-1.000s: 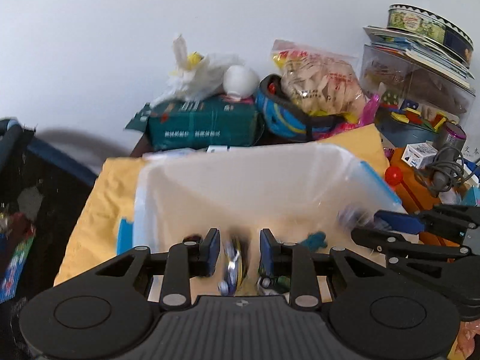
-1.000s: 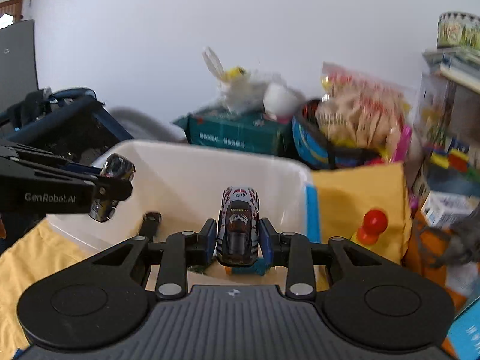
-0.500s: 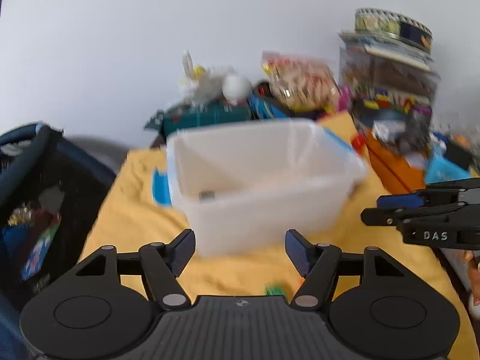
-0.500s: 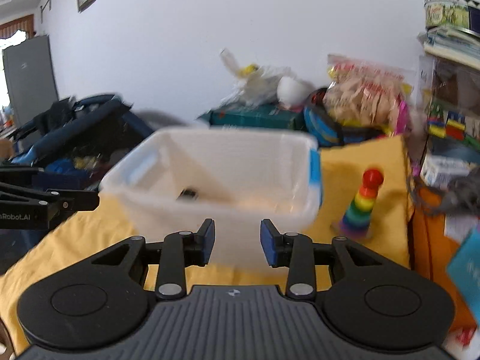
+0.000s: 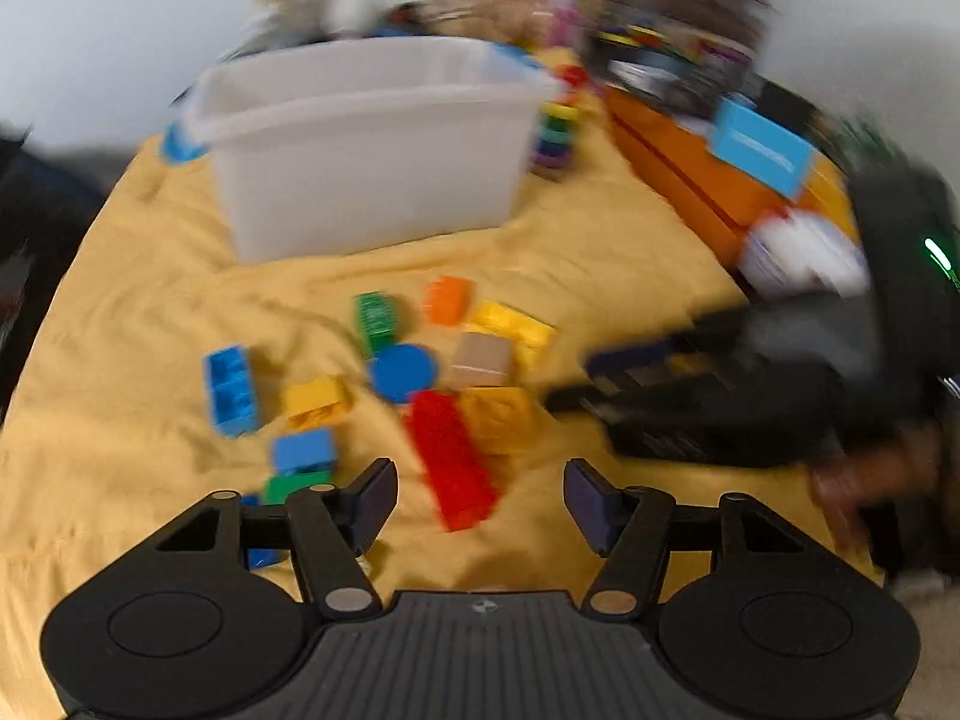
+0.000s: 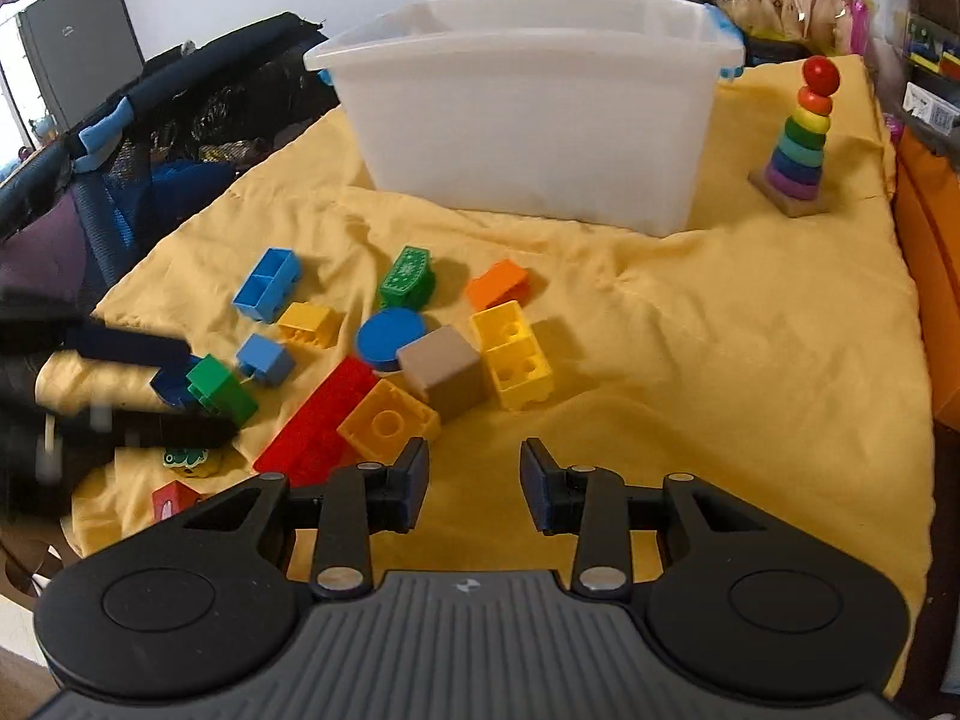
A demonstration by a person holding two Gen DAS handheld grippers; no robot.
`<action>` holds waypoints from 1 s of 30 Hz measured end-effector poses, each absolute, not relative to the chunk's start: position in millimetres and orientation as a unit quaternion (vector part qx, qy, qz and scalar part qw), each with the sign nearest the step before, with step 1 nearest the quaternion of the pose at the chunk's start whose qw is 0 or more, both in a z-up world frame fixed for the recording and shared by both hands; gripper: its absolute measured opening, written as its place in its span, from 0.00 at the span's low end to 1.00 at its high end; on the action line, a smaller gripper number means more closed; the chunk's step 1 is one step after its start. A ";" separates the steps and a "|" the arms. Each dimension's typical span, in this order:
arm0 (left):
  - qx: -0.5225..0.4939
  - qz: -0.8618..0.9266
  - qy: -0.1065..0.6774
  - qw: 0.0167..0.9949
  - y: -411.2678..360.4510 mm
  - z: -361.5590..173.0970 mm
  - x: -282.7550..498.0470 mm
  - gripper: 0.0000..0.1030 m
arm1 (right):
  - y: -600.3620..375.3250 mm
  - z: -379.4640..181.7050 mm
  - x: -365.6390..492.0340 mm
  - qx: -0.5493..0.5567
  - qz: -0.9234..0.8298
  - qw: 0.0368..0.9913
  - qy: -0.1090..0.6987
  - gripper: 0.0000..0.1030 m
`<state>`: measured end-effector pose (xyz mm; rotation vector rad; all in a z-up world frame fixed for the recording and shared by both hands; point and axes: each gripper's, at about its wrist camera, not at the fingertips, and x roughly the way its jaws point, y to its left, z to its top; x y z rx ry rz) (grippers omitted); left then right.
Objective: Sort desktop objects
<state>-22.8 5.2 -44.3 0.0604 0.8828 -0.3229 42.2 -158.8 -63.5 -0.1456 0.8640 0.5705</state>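
Several toy bricks lie loose on the yellow cloth in front of the white bin [image 6: 528, 120]. Among them are a long red brick [image 6: 318, 420], a yellow square brick [image 6: 390, 420], a tan cube [image 6: 444, 369] and a blue disc [image 6: 387, 336]. My right gripper [image 6: 477, 486] hovers just short of the yellow square brick, jaws narrowly apart, closing slightly, with nothing between them. My left gripper [image 5: 480, 501] is open and its jaws are closing. The red brick's [image 5: 453, 456] near end shows between its fingers, untouched. A green brick [image 6: 219, 390] lies by its tips.
A rainbow ring tower [image 6: 801, 138] stands right of the bin. A dark mesh playpen [image 6: 150, 138] borders the cloth on the left and an orange box [image 5: 690, 174] on the right. Bags and boxes are piled behind the bin.
Both grippers held toys over the bin, the right one a toy car. Both toys are gone from the jaws. Both hands have pulled back and down to the bricks, and the left jaws opened wide.
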 end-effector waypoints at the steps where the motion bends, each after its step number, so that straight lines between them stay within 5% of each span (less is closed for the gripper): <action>1: 0.042 -0.168 0.419 0.891 -0.8 -42.1 -24.0 0.63 | -156.8 -61.7 41.9 -0.087 0.267 0.872 0.400 0.35; 15: -0.004 -0.190 0.480 0.856 -24.0 -83.6 15.8 0.62 | -157.4 -76.2 70.5 -0.135 0.272 0.866 0.397 0.26; 21: -0.007 -0.152 0.484 0.862 -13.2 -92.8 33.6 0.37 | -208.3 -76.0 35.6 -0.093 0.260 0.862 0.425 0.26; 30: 0.060 -0.143 0.480 0.863 -40.0 -98.0 47.2 0.39 | -208.8 -83.5 10.6 -0.107 0.251 0.858 0.435 0.26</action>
